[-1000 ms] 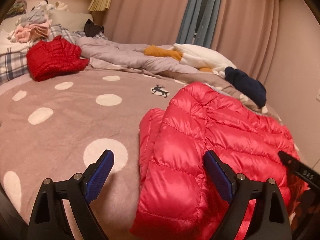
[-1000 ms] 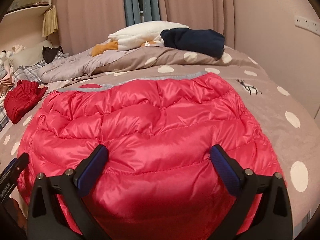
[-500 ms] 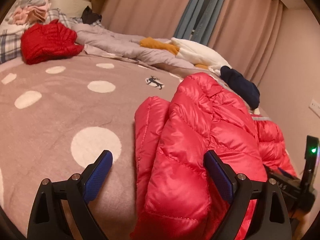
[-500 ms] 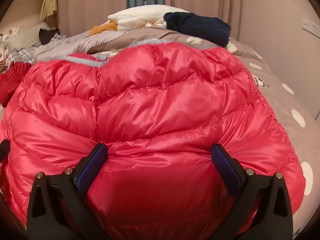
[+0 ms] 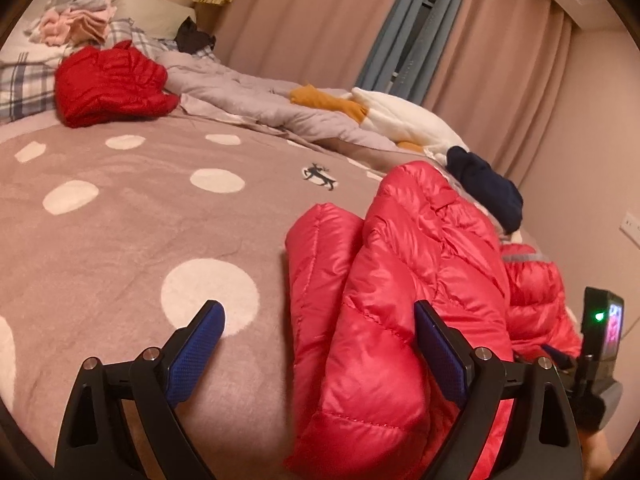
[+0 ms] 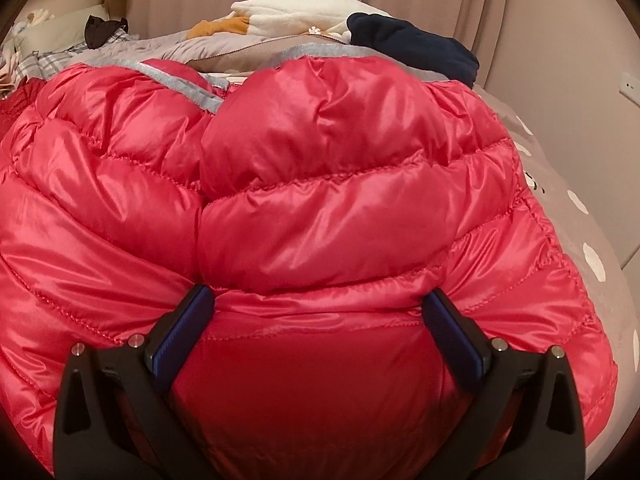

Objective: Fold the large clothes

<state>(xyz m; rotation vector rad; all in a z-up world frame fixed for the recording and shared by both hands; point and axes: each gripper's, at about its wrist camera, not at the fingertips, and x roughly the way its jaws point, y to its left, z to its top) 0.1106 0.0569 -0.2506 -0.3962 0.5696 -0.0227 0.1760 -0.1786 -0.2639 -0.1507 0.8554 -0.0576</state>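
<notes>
Jacket [image 6: 320,184], red and quilted, lies on the bed [image 5: 120,240] filling the centre of the right wrist frame, a puffed fold bulging between the spread, unclenched fingers of the right gripper [image 6: 320,320], judged nearer. Left gripper [image 5: 320,340] hangs released, the jacket's long edge running from lower centre toward upper right between its fingers.

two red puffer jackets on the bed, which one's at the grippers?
The brighter pink-red jacket, spread right under both grippers and filling the right wrist view. The darker red jacket lies bunched far off by the plaid pillow.
</notes>
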